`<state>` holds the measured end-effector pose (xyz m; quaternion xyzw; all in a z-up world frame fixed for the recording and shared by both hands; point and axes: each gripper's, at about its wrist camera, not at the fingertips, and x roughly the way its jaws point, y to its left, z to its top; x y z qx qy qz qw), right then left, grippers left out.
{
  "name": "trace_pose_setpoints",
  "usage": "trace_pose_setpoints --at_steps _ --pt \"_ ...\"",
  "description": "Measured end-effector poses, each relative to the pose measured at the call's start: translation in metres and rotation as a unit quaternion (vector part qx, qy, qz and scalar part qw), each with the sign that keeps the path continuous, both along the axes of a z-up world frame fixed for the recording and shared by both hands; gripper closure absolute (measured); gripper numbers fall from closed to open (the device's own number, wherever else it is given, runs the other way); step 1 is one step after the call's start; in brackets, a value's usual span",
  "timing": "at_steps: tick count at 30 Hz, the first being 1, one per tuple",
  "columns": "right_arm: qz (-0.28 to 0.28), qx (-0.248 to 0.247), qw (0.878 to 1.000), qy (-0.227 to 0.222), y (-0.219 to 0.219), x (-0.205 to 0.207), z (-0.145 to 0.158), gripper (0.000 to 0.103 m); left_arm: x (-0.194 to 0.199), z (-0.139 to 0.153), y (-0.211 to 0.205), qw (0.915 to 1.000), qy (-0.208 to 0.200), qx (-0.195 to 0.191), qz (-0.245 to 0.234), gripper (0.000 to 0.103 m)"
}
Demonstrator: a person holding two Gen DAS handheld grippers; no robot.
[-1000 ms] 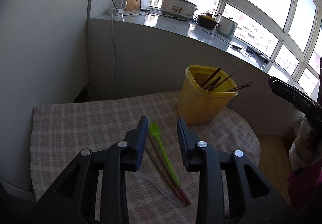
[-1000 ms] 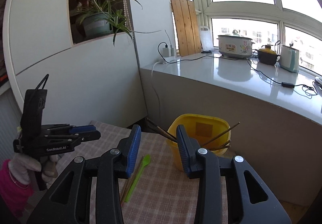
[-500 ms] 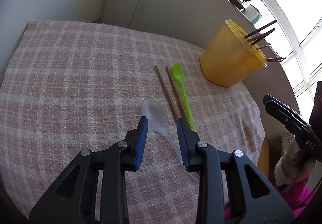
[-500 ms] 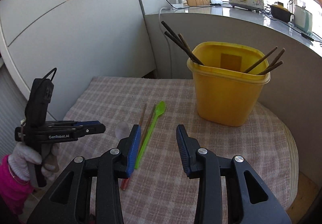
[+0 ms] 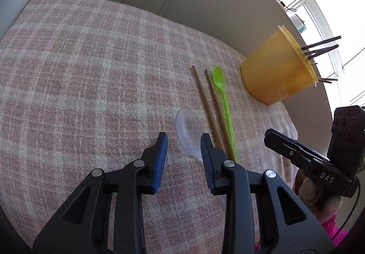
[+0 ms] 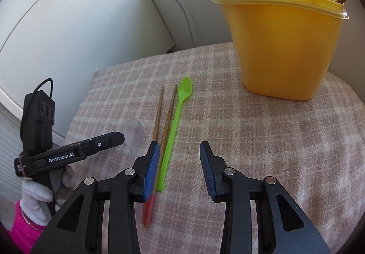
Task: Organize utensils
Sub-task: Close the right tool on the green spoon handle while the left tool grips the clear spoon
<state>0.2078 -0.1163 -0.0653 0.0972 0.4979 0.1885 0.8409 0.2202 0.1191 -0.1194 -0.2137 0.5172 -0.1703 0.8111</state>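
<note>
the left gripper (image 5: 183, 142) stands with its jaws parted and nothing between them, low over a pink-and-white checked cloth (image 5: 91, 66). a clear plastic spoon (image 5: 189, 133) lies on the cloth directly ahead of the gap, its bowl showing between the two fingertips and its handle passing back under the right-hand finger. whether the fingertips touch the cloth or hang just above it cannot be told from this view.

the spoon's long axis runs roughly along the gripper's line of sight, tilted a little to the right, so the jaws would close across the narrow neck, not along the length. just to its right lie two wooden chopsticks with red ends (image 5: 209, 105) and a long bright green plastic spoon (image 5: 224, 103), near parallel and close together, the nearer chopstick just beside the clear bowl.

the right gripper (image 6: 179, 151) is also wide open and empty, low over the cloth, with its left finger above the chopsticks and the green spoon's handle just inside the gap.

a yellow plastic tub (image 6: 280, 41) holding dark chopsticks stands beyond, well apart from the loose pieces.

judgement: the left gripper is the nearer to the clear spoon; the thin, slick handle may slip on closing.
</note>
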Motion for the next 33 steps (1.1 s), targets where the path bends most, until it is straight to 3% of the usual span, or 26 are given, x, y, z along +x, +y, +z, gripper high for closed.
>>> trace_pose_setpoints --at_steps 14,15,17,20,33 --pt "-0.034 -0.014 0.999 0.029 0.024 0.03 -0.032 0.081 0.023 -0.005 -0.027 0.9998 -0.014 -0.007 -0.014 0.074" --pt "-0.036 -0.015 0.999 0.03 0.025 0.031 -0.033 0.081 0.024 -0.005 -0.031 0.9996 -0.017 -0.005 -0.02 0.075" --pt "-0.04 -0.017 0.999 0.029 0.026 0.033 -0.033 0.081 0.025 -0.004 -0.038 0.9992 -0.024 0.007 -0.031 0.09" --pt "-0.043 -0.02 0.999 0.027 0.029 0.038 -0.033 0.083 0.029 -0.006 -0.047 0.9988 -0.027 0.015 -0.039 0.097" --pt "-0.035 -0.079 0.996 0.018 0.062 0.058 -0.039 0.087 0.028 -0.008 -0.04 0.9985 -0.033 0.018 -0.04 0.098"
